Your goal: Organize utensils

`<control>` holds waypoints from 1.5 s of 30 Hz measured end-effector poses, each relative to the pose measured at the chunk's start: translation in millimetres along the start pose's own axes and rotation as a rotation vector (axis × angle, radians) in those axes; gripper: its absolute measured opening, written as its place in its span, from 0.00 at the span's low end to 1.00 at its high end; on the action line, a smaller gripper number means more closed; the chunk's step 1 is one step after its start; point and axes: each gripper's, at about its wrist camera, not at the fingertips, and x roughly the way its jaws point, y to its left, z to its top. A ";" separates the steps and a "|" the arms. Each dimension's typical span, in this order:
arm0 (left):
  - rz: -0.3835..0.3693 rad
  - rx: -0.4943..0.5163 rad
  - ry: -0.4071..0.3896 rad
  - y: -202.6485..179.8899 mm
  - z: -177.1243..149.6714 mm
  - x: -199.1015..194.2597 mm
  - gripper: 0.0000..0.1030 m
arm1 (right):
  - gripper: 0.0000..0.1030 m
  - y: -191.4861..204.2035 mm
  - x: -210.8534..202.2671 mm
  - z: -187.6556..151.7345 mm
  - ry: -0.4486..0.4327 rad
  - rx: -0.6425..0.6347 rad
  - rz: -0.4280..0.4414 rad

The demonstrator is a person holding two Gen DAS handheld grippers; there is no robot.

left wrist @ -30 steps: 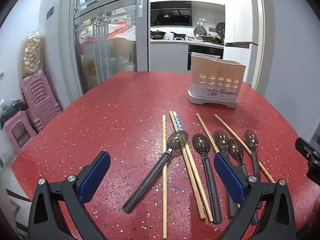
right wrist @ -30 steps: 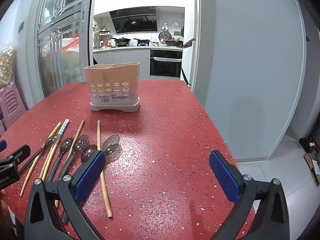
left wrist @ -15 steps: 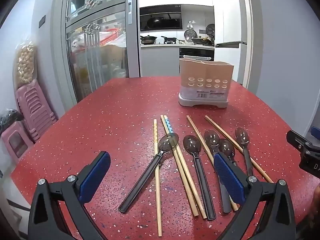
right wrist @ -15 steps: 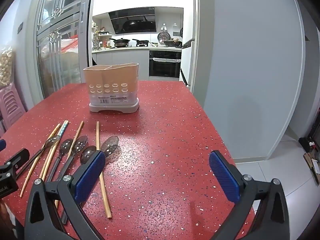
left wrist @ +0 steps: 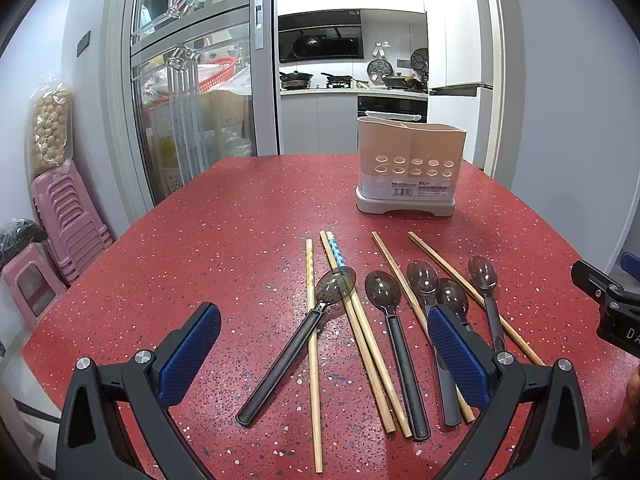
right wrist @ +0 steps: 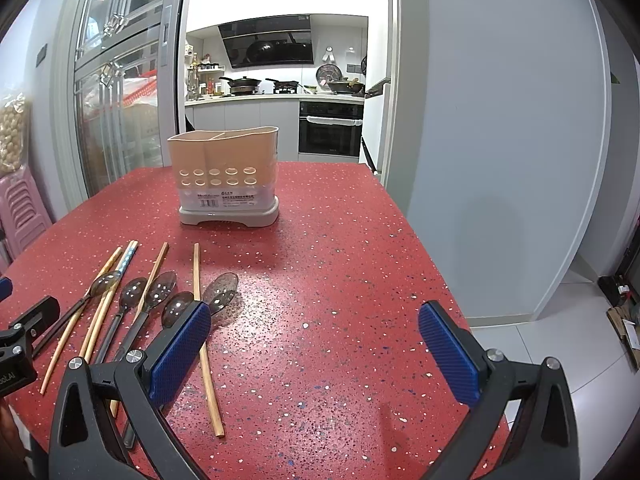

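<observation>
Your left gripper (left wrist: 324, 348) hangs over the near part of the red speckled table (left wrist: 224, 240) with its blue-padded fingers (left wrist: 188, 354) spread wide and nothing between them. Under the gap lies a slotted spoon (left wrist: 298, 344) with a long black handle, its smoky bowl resting across a pair of wooden chopsticks (left wrist: 362, 336), one of which has a blue patterned top. A single chopstick with a yellow patterned top (left wrist: 312, 352) runs just left of that pair and passes under the slotted spoon's handle. To the right are four more smoky spoons (left wrist: 390, 340), side by side, with two more plain chopsticks (left wrist: 400, 280) angled among them; your right-hand pad covers part of two handles.

Your right gripper (right wrist: 314, 344) is likewise wide apart and empty, hovering over bare table to the right of the utensils. Its left pad sits just above the rightmost spoon (right wrist: 220, 294) and a lone chopstick (right wrist: 202, 328).

The beige utensil holder (left wrist: 410, 168) stands upright at the far side of the table, well apart from the utensils, on a grey base with two rows of round holes in its front. Its top shows a divider; no utensil sticks out of it. A stack of pink stools (left wrist: 64, 220) stands beside the table on the left.
</observation>
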 end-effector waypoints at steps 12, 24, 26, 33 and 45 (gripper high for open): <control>-0.002 -0.001 0.002 -0.5 -0.8 0.6 1.00 | 1.00 0.6 0.3 0.3 0.002 0.000 0.000; -0.001 -0.003 0.001 -0.8 -1.3 1.1 1.00 | 1.00 0.6 0.4 0.1 0.002 0.000 0.000; -0.001 -0.004 0.002 -1.4 -1.6 1.0 1.00 | 1.00 0.6 0.4 0.1 0.002 0.000 0.000; -0.002 -0.003 0.002 -3.0 -1.6 0.7 1.00 | 1.00 0.4 0.6 0.3 0.001 0.000 0.001; -0.005 -0.003 0.000 -3.3 -0.9 0.6 1.00 | 1.00 0.3 0.9 0.2 0.002 0.000 0.001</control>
